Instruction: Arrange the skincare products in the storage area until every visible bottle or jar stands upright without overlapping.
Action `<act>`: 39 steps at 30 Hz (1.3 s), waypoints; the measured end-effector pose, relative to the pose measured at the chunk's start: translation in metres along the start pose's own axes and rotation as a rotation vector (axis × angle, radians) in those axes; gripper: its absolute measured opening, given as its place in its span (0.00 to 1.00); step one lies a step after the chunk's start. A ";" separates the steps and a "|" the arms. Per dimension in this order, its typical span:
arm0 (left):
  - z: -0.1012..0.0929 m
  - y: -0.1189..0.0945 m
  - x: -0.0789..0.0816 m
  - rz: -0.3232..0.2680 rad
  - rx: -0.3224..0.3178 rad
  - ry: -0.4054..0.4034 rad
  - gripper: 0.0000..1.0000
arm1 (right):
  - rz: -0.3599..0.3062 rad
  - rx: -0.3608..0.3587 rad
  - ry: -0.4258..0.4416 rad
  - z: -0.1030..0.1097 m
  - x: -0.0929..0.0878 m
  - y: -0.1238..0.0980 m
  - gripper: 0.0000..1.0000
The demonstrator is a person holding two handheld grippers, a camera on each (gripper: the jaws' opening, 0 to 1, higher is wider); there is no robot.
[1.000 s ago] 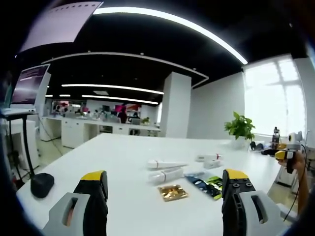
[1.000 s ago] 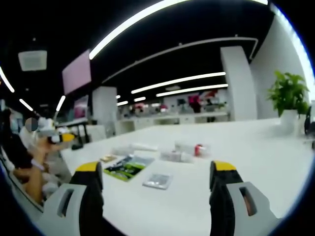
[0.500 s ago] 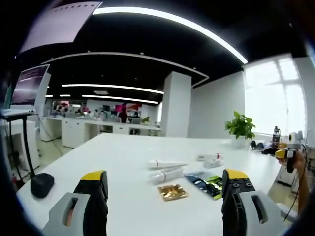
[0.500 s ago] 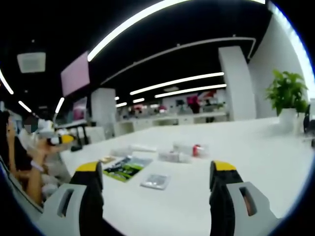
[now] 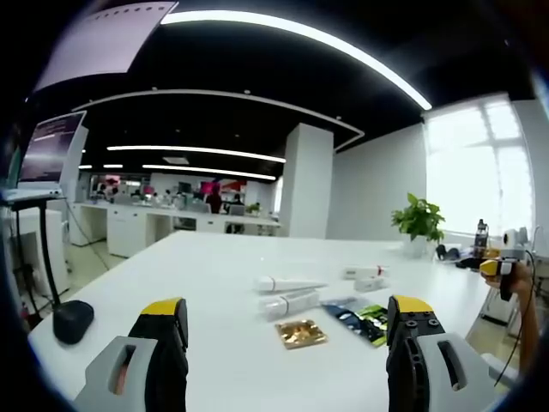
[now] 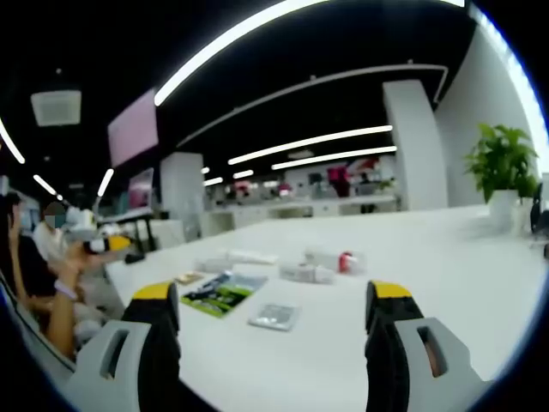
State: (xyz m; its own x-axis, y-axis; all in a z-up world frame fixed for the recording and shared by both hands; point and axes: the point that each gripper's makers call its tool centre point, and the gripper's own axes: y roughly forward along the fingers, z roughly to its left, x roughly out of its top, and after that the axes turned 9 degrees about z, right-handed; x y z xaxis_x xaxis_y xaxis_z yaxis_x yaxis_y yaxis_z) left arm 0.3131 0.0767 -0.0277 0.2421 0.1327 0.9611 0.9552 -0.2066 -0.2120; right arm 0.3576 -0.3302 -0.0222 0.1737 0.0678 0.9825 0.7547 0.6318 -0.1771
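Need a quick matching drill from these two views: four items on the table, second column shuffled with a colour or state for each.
Column 1:
1. sachet
2. packet
3. tube
4. plant

Column 2:
A. white, lying on its side
B. gold, flat on the table
C. green leaves, upright in a white pot
D. dark with green print, flat

Pairs: 1-B, 2-D, 3-A, 4-C

Open table in front, items further away
Bare white table [image 5: 214, 275] lies before tubes [image 5: 290, 295] and sachets [image 5: 302, 334]; potted plant [image 6: 500, 172] stands far.
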 end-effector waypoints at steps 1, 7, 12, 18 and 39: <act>0.000 -0.001 0.001 -0.003 0.003 -0.001 0.99 | -0.001 0.001 -0.001 0.000 0.001 0.000 0.88; 0.001 -0.001 0.000 0.000 0.002 0.001 0.99 | -0.003 -0.003 -0.001 0.000 0.002 -0.001 0.88; 0.004 0.001 0.000 0.002 0.010 -0.005 0.99 | 0.003 0.001 -0.031 0.001 0.005 -0.001 0.89; 0.006 0.004 -0.005 0.014 0.010 -0.009 0.99 | 0.035 0.013 -0.083 -0.001 0.009 0.009 0.89; 0.002 0.011 -0.015 0.042 -0.001 0.021 0.99 | -0.034 0.021 -0.079 -0.058 0.054 0.075 0.87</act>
State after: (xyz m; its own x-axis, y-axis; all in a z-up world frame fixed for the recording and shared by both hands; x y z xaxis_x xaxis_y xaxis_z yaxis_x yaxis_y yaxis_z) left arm 0.3204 0.0747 -0.0447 0.2781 0.1040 0.9549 0.9442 -0.2122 -0.2518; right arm 0.4607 -0.3239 0.0143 0.0971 0.1058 0.9896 0.7455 0.6510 -0.1428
